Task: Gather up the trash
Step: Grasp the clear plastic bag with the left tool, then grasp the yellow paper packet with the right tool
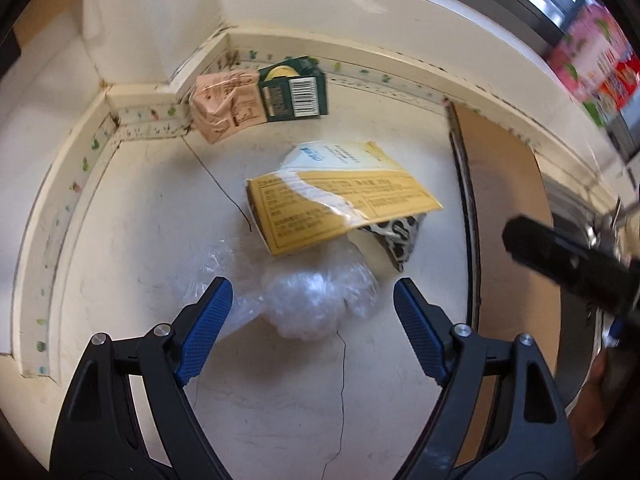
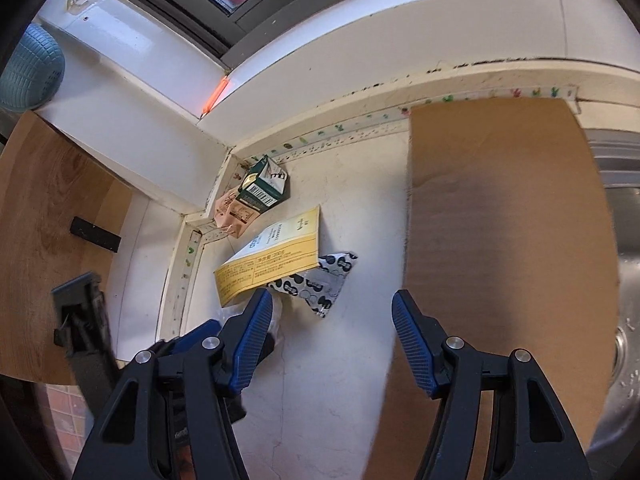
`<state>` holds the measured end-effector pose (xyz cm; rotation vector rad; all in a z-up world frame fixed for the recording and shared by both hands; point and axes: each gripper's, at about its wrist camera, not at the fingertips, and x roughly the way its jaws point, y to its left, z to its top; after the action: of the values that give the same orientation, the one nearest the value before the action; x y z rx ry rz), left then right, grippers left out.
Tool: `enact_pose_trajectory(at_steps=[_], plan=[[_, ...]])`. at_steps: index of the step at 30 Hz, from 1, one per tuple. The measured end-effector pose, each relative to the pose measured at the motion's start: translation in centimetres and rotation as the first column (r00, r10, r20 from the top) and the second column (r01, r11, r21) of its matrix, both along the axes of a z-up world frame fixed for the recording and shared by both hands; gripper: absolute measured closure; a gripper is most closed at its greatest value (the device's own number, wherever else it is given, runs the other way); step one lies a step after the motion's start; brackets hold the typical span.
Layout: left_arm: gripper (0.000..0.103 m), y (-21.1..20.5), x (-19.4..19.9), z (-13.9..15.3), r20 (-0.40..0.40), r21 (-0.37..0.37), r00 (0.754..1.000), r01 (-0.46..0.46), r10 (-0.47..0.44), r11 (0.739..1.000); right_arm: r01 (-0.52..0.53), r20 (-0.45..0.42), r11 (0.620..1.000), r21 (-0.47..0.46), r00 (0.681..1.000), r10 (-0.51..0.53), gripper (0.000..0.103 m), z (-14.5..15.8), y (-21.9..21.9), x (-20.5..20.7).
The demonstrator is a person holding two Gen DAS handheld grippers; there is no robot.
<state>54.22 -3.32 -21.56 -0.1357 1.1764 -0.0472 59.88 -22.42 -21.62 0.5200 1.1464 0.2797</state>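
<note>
Jaws spread wide and empty on both grippers: the left gripper (image 1: pixel 313 300) hovers over a crumpled clear plastic bag (image 1: pixel 316 300) on the counter (image 1: pixel 132 216), beside a yellow carton (image 1: pixel 340 204); the right gripper (image 2: pixel 332 312) hangs nearby.

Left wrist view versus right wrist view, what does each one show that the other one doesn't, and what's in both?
Only the left wrist view shows the crumpled clear plastic bag plainly, lying between the open fingers of the left tool.

Only the right wrist view shows the blue basket, the wooden board and the sink.

Both show the yellow box, the green carton, the pink carton, the spotted wrapper and the cardboard sheet. The right tool is open too.
</note>
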Motion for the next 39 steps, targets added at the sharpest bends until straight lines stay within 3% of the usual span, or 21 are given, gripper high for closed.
enact_pose_trajectory(at_steps=[3,7,11,15,18,22,26,31,39], plan=[[0.027,0.5,0.3,-0.4,-0.003,-0.015,0.999,-0.036,0.036,0.999,-0.003,-0.003,1.000,0.028,1.000,0.003,0.039,-0.4,0.4,0.0],[0.056,0.9,0.6,-1.2,-0.024,-0.028,0.998,-0.063,0.063,0.998,-0.013,-0.010,0.999,0.043,1.000,0.013,0.039,-0.8,1.0,0.0],[0.069,0.9,-0.6,-0.7,0.001,-0.025,0.997,-0.081,0.081,0.996,-0.012,-0.020,0.997,0.081,1.000,0.013,0.040,-0.9,1.4,-0.1],[0.072,0.7,-2.4,0.5,0.021,0.008,0.997,-0.079,0.079,0.997,-0.011,-0.023,0.994,0.109,1.000,0.014,0.040,-0.6,2.5,-0.1],[0.072,0.7,-3.9,2.2,0.070,0.103,0.995,-0.082,0.075,0.991,-0.009,-0.031,0.991,0.137,0.999,0.013,0.041,-0.5,3.6,0.1],[0.072,-0.3,-5.3,4.1,0.150,0.282,0.988,-0.077,0.036,0.956,-0.003,-0.061,0.983,0.185,0.998,0.015,0.044,-0.7,5.5,0.4],[0.073,-0.3,-6.9,5.7,0.215,0.368,0.976,-0.108,0.029,0.923,0.013,-0.096,0.973,0.232,0.995,0.010,0.044,-1.5,7.8,1.0],[0.073,0.9,-9.0,7.0,0.269,0.392,0.961,-0.167,0.061,0.905,0.060,-0.138,0.962,0.268,0.990,-0.024,0.044,-2.9,9.4,1.8],[0.073,2.6,-10.7,7.0,0.256,0.379,0.962,-0.190,0.095,0.906,0.136,-0.166,0.944,0.302,0.982,-0.089,0.044,-4.5,10.2,3.5]])
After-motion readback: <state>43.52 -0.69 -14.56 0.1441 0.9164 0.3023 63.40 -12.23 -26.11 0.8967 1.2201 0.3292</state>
